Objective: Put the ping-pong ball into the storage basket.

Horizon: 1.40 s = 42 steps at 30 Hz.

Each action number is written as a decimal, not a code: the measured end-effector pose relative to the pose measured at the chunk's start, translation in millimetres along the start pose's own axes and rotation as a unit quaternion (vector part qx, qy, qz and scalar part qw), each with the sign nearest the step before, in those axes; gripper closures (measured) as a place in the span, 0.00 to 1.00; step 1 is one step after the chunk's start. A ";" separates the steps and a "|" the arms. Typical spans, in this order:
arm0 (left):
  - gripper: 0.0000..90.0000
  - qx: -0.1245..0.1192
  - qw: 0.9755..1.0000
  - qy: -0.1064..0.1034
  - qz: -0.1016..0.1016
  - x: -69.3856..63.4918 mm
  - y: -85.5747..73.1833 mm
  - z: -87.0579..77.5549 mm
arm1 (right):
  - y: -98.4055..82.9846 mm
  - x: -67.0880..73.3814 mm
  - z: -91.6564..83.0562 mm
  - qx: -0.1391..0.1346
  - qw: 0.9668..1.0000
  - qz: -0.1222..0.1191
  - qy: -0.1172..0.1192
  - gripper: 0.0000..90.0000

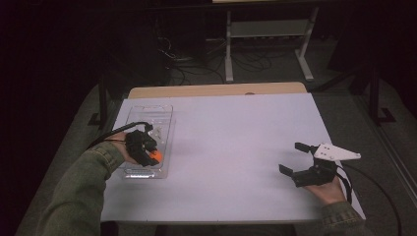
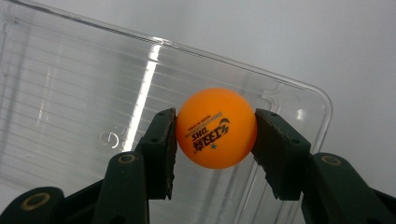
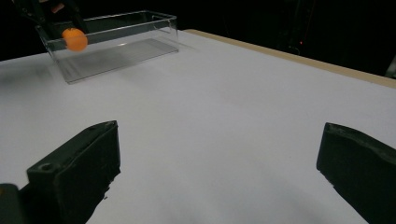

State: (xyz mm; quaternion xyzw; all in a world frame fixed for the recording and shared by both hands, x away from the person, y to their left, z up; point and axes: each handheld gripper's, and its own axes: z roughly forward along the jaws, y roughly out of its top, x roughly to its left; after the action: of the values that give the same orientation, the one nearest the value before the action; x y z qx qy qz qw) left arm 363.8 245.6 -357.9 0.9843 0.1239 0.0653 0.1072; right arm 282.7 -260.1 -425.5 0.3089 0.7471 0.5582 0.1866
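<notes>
— Can you read what's printed on that orange ball [image 2: 216, 127]?

— In the left gripper view, yes: black lettering, upside down, "DHS" with a small star under it and a swoosh mark beside. There's a line of tiny print above that, too small for me to make out.

— And who has the ball?

— The left gripper [image 2: 215, 140]. Its two black jaws are clamped on the ball from either side, pads pressed against it. In the high view that gripper [image 1: 148, 154] sits at the lower left of the frame, over the near end of the clear plastic box [image 1: 165, 123].

— Anything in that box?

— In the high view I see some pale bits near its middle, but I can't tell what they are. From the left gripper view the ribbed floor under the ball looks bare. The ball hangs over the box near a rounded corner; whether it's touching the floor, I can't tell.

— What about the other hand?

— The right gripper [image 1: 291, 158] is at the lower right of the high view, well apart from the box, jaws spread wide with nothing between them. In its own view, they frame bare white table [image 3: 224, 121], with the box at upper left and the ball in front of its near wall.

— Anything in the way?

— Nothing between the two grippers. Behind the table there's a white metal frame [image 1: 268, 29] and loose cables [image 1: 196, 69] on the dark floor.
</notes>
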 end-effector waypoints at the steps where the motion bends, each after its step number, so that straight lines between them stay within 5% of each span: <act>1: 0.56 0.001 1.000 0.000 -0.001 0.5 0.2 0.7 | 0.0 0.0 -0.1 0.000 1.000 0.000 0.000 0.00; 24: 0.56 0.022 1.000 -0.009 0.004 2.8 5.6 17.4 | -0.4 0.4 -0.2 0.004 1.000 -0.002 0.000 0.00; 42: 0.51 0.011 1.000 -0.003 -0.009 2.9 -0.1 22.0 | -0.5 0.6 0.0 0.006 1.000 -0.002 0.000 0.00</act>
State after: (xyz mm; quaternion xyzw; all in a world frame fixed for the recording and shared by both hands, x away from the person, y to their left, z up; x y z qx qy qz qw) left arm 370.0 242.1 -378.9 0.9845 0.1330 0.0596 0.0972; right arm 282.1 -259.8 -426.0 0.3081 0.7511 0.5535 0.1860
